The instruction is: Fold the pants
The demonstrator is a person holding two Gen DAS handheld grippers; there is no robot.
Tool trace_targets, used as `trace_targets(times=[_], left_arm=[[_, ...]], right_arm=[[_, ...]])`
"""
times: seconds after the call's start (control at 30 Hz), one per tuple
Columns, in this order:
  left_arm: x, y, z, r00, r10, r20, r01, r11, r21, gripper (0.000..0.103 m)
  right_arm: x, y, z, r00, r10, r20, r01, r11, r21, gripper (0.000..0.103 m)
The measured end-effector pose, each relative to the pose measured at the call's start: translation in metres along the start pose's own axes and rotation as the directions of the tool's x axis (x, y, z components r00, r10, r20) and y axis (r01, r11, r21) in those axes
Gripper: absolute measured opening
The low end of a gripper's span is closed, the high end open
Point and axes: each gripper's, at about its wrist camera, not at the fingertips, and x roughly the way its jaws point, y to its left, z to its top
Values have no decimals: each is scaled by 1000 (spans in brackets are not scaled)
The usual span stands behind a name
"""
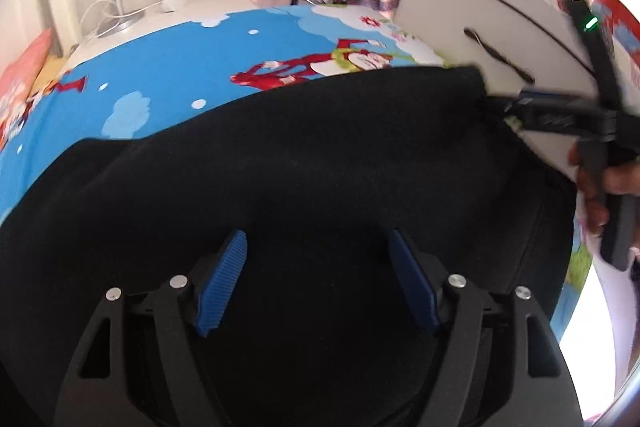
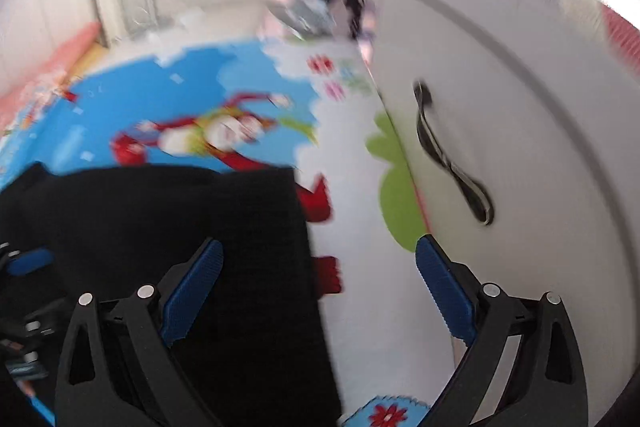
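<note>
i hold both claws wide: left claw (image 1: 316, 281) over the black pants (image 1: 280, 155), right claw (image 2: 320, 301) at their right edge, ready to grip.

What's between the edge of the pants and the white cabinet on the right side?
In the right wrist view, only bare play mat, its white and green printed part, lies between the black pants and the white cabinet. The open right gripper straddles that pants edge.

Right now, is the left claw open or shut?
Open. The left claw has its blue fingertips spread wide above the black pants, with nothing between them.
</note>
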Motion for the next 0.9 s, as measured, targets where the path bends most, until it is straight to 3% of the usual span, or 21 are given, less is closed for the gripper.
trace_targets(times=[0.03, 0.1, 0.13, 0.2, 0.27, 0.33, 0.4, 0.47, 0.5, 0.57, 0.63, 0.7, 0.77, 0.83, 0.87, 0.9], left_arm=[[-7, -2, -3, 1000, 1, 20, 0, 1000, -20, 74], [-23, -12, -12, 996, -69, 60, 71, 997, -31, 72], [-33, -26, -18, 987, -134, 94, 134, 991, 4, 72], [-46, -64, -30, 971, -191, 146, 170, 975, 144, 72], [-51, -106, -43, 960, -211, 182, 149, 941, 305, 72], [-44, -146, -54, 959, -211, 189, 111, 894, 434, 72], [-31, -180, -63, 961, -185, 206, 47, 841, 539, 72], [-10, -208, -68, 970, -145, 195, -9, 783, 622, 67], [-1, -215, -67, 973, -122, 198, -33, 770, 637, 60], [17, -224, -64, 984, -56, 171, -67, 767, 638, 47], [20, -228, -57, 978, 6, 210, -137, 776, 616, 28], [17, -224, -48, 984, -4, 179, -105, 798, 593, 24], [15, -225, -45, 980, 7, 198, -128, 785, 606, 19], [4, -225, -41, 970, 11, 243, -158, 790, 593, 12], [-4, -225, -35, 958, 23, 285, -190, 797, 573, 12], [-9, -226, -31, 952, 27, 306, -203, 805, 558, 11]], right_arm=[[3, -5, 1, 999, 31, -9, -30, 999, 27, 91], [-8, -6, 3, 999, 48, 13, -48, 999, 23, 91], [-19, -7, 5, 997, 69, 37, -70, 997, 25, 92], [-39, -15, 8, 987, 144, 70, -149, 986, 72, 94], [-57, -14, 15, 976, 205, 80, -210, 976, 63, 94], [-67, -3, 21, 978, 201, 61, -202, 979, 0, 94], [-63, 5, 24, 977, 212, -12, -212, 976, -48, 94], [-49, 8, 26, 973, 214, -87, -220, 973, -63, 93], [-39, 7, 27, 966, 223, -129, -232, 971, -57, 93], [-25, 5, 29, 953, 253, -170, -262, 965, -32, 86], [-9, 6, 31, 940, 265, -213, -277, 960, -27, 59], [1, 11, 32, 923, 295, -246, -311, 950, -26, 45], [3, 14, 36, 926, 291, -242, -308, 951, -33, 45], [-8, 17, 46, 935, 288, -206, -304, 951, -50, 40], [-14, 18, 50, 942, 280, -185, -296, 953, -60, 34], [-21, 17, 55, 954, 254, -159, -267, 961, -69, 17]])
